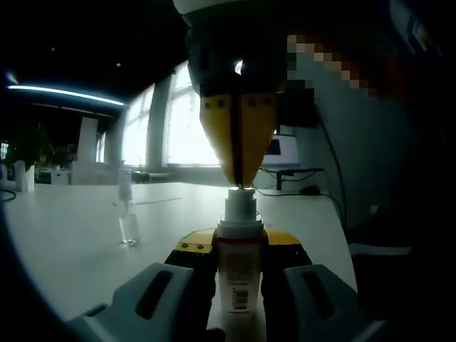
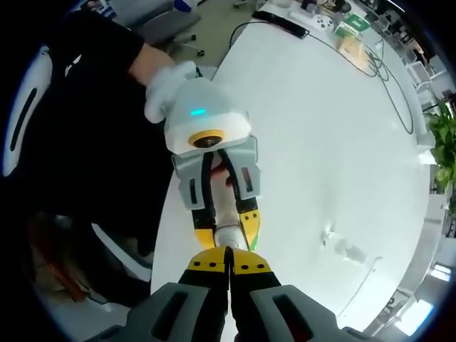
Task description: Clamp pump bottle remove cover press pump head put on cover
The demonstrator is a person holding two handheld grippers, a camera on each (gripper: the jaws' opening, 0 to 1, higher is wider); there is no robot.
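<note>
A: Tabletop [image 2: 342,142] first: white, wide, with cables and small items near its far end in the right gripper view. A green plant [image 2: 443,146] sits past its edge.

B: And the left gripper view?

A: Same tabletop [image 1: 64,242], seen low, bright windows [image 1: 189,121] behind and a monitor [image 1: 281,151] at the far side. A person's dark sleeve [image 2: 85,78] shows in the right gripper view, gloved hand gripping the left tool.

B: Left tongs?

A: Left tongs [image 1: 240,267] are pinching the pump bottle [image 1: 239,263] by its body, one jaw on each side, bottle upright between them. In the right gripper view the same left tongs [image 2: 226,231] appear from above, yellow-tipped jaws either side of the bottle's white top [image 2: 228,234].

B: Right tongs?

A: Right tongs [image 2: 229,265] are pressed together, no gap visible between the yellow tips. In the left gripper view they [image 1: 241,182] come down from above, the closed tip touching the top of the pump head [image 1: 240,203].

B: Cover?

A: Small clear item [image 1: 128,221] stands on the tabletop, well apart to the left of the bottle; in the right gripper view it [image 2: 340,246] lies off to the right. Cannot tell for certain that it is the cover.
</note>
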